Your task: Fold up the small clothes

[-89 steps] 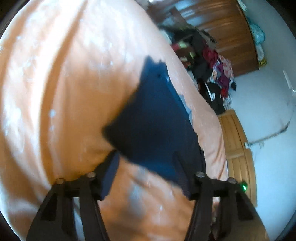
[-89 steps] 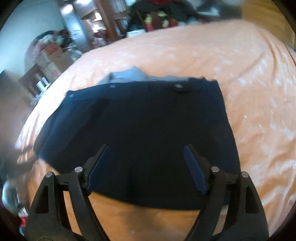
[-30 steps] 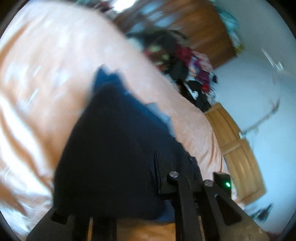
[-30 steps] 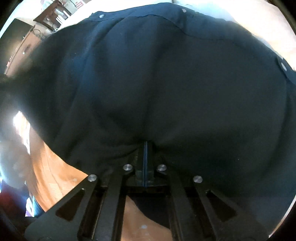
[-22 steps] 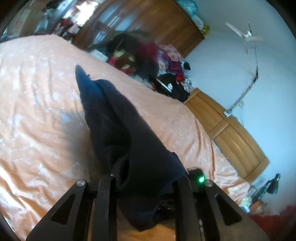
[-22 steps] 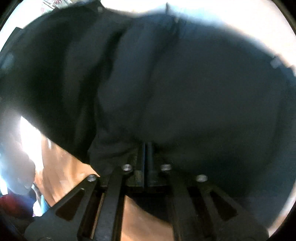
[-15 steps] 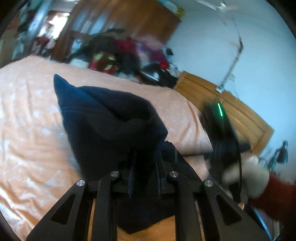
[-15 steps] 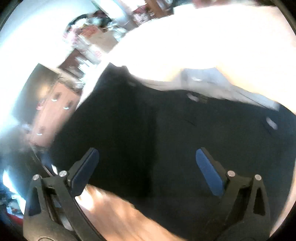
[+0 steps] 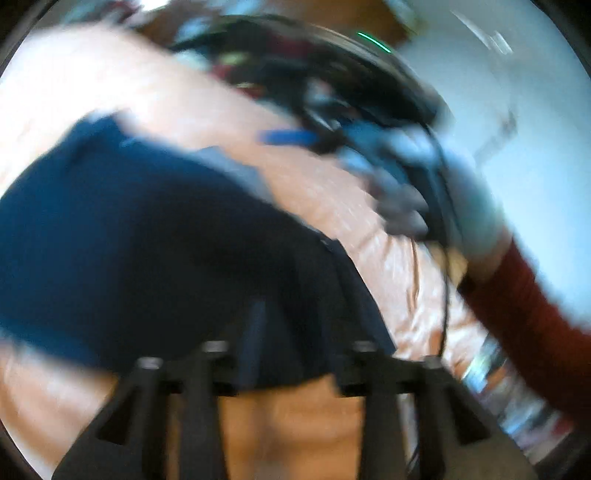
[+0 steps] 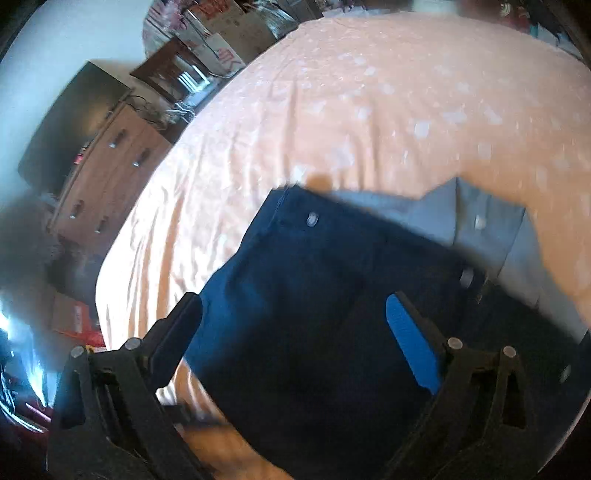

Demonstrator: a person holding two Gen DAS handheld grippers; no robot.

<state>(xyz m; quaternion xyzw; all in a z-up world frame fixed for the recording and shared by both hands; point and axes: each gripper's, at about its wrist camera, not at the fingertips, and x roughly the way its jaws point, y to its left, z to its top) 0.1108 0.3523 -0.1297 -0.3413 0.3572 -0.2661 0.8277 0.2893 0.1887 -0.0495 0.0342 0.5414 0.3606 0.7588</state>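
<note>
A dark navy garment (image 10: 332, 314) with metal snaps and a grey lining lies folded on the orange bed sheet (image 10: 332, 110). My right gripper (image 10: 295, 336) hovers over its near half, open wide with nothing between the fingers. The left wrist view is heavily blurred. There the garment (image 9: 147, 240) spreads flat, and my left gripper (image 9: 295, 332) sits at its near hem, fingers partly apart and over the cloth. The right gripper (image 9: 295, 137) also shows at the upper right of that view, held by a gloved hand (image 9: 443, 192) with a dark red sleeve (image 9: 535, 321).
A wooden dresser (image 10: 110, 173) with a black screen (image 10: 70, 122) above it stands past the bed's left edge. Boxes and clutter (image 10: 221, 22) lie beyond the far corner. A blurred pile of clothes (image 9: 258, 62) sits behind the bed.
Both grippers were shut on the lifted garment a second ago. The right let go first, then the left's fingers spread. The garment now lies folded on the sheet.
</note>
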